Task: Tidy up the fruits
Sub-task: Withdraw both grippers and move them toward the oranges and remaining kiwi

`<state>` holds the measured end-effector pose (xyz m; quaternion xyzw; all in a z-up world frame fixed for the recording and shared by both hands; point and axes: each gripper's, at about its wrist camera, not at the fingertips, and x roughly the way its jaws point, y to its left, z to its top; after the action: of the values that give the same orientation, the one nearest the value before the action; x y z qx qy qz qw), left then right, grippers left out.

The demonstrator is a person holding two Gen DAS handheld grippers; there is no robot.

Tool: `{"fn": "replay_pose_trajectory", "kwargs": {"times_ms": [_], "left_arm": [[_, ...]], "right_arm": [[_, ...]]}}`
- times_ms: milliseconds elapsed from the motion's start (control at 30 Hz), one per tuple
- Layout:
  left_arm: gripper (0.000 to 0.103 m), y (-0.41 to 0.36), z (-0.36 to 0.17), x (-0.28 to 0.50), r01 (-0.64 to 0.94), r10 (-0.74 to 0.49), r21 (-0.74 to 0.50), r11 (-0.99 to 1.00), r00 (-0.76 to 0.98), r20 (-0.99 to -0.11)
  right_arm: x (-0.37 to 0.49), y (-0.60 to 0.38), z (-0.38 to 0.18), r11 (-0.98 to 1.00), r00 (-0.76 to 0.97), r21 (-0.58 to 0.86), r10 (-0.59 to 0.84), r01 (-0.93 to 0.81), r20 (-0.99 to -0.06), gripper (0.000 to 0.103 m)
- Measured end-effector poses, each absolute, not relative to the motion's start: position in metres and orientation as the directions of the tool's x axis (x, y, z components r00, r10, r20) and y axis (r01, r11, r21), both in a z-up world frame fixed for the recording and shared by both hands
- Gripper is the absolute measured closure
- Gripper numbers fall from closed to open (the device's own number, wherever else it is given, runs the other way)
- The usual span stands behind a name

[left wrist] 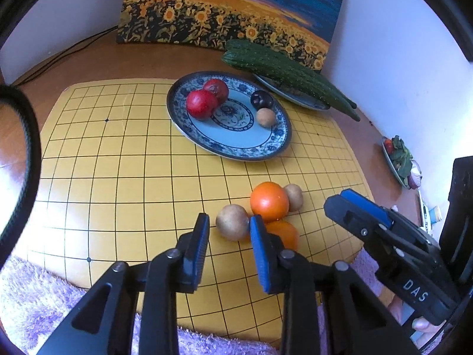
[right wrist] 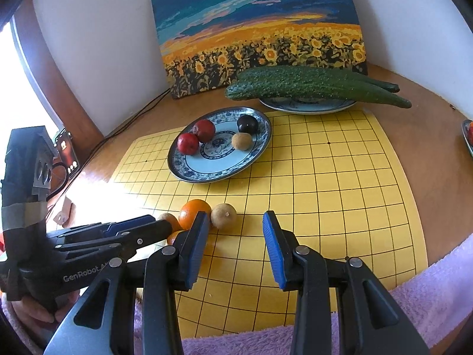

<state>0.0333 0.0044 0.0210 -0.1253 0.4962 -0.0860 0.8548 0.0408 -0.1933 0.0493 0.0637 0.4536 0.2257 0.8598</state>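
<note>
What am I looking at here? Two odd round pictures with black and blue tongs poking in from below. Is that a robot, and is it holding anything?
No robot: a person holds a two-finger gripper in each hand, each carrying a wide-angle camera looking along its fingers. One picture comes from the left gripper, the other from the right gripper; each also glimpses the other from the side. Both stand open and hold nothing.

Below them is a yellow grid board. On it, a blue patterned plate holds two red fruits, a dark one and a small brown one. Nearer the grippers lie two oranges and two brown fruits, loose. Behind, cucumbers rest across a second plate, before a sunflower painting.
</note>
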Motion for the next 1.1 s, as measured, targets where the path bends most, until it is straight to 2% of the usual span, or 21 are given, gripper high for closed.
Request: {"fn": "replay_pose_trajectory", "kwargs": {"times_ms": [500,1100], "left_arm": [[0.076,0.008,0.022,0.034,0.029,-0.297,-0.329,0.944,0.511,-0.807],[0.076,0.03,0.032,0.029,-0.036,-0.224,-0.293,0.955,0.558,-0.799]], "right_arm": [[0.043,-0.193,0.043,0.889,0.47,0.324,0.448,-0.325,-0.76,0.064],[0.048,-0.183,0.033,0.881,0.442,0.325,0.456,-0.343,-0.772,0.064]]}}
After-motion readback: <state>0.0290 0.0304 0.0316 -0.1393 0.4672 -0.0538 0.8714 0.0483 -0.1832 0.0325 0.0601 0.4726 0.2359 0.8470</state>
